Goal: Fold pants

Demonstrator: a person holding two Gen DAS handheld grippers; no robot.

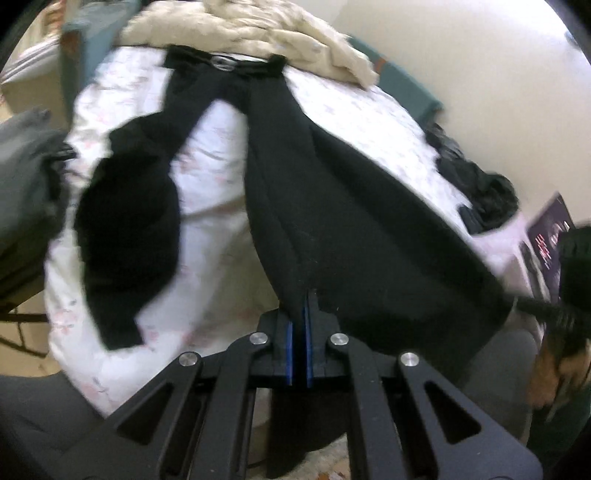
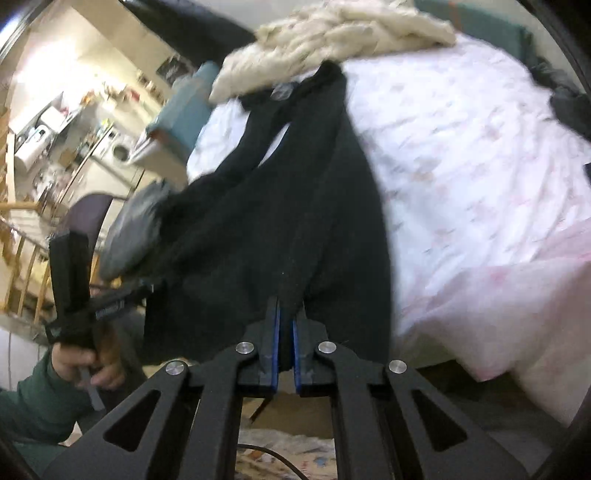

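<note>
Jaws of both grippers pinch the hem of the black pants (image 1: 332, 206).

Left gripper (image 1: 299, 306) and right gripper (image 2: 286, 314) tilt downward at bottom centre; pants stretch up the frame across a flowered bed (image 1: 207, 162), cream blanket (image 1: 258, 26) at top.

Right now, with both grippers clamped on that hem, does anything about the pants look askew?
Yes. The free leg lies bent and splayed away from the held leg, bunched on the bedsheet rather than straight, so the pants are not aligned for folding.
</note>
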